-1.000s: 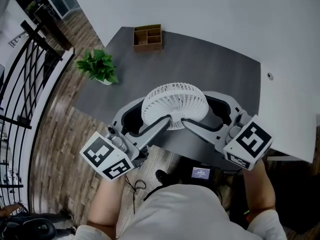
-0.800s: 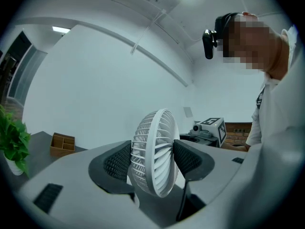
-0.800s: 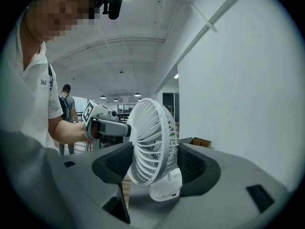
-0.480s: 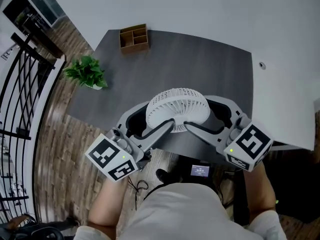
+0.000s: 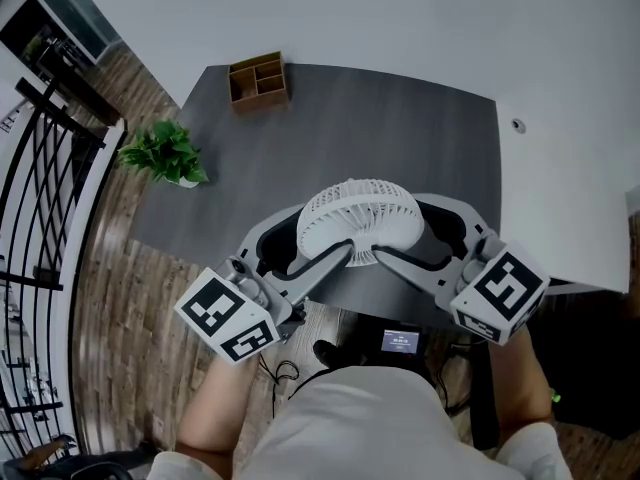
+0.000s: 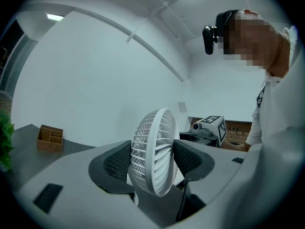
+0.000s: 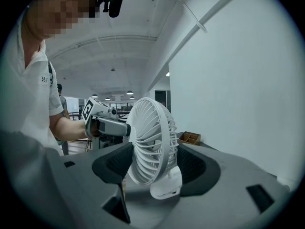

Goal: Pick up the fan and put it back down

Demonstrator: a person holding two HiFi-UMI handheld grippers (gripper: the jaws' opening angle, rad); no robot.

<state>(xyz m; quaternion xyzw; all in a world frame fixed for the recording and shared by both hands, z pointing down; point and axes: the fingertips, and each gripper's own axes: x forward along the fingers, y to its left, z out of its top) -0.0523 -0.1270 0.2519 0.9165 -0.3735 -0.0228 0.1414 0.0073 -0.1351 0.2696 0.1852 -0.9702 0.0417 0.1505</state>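
A small white fan (image 5: 360, 218) with a round grille is held between both grippers over the near edge of the dark grey table (image 5: 400, 128). My left gripper (image 5: 315, 240) reaches in from the lower left and its jaws are shut on the fan's head. My right gripper (image 5: 408, 236) comes from the lower right and is shut on the fan too. In the left gripper view the fan (image 6: 152, 159) stands edge-on between the two black pads. In the right gripper view the fan (image 7: 150, 147) shows its white base below the grille. Whether the base touches the table is hidden.
A wooden desk organizer (image 5: 258, 80) sits at the table's far left corner. A green potted plant (image 5: 162, 153) stands on the table's left edge. A black railing (image 5: 40, 228) runs along the wooden floor on the left. A white wall (image 5: 560, 118) lies behind and right.
The head view has swung, so the organizer and plant sit further left in the picture. Both grippers keep the same hold on the fan, which has barely shifted.
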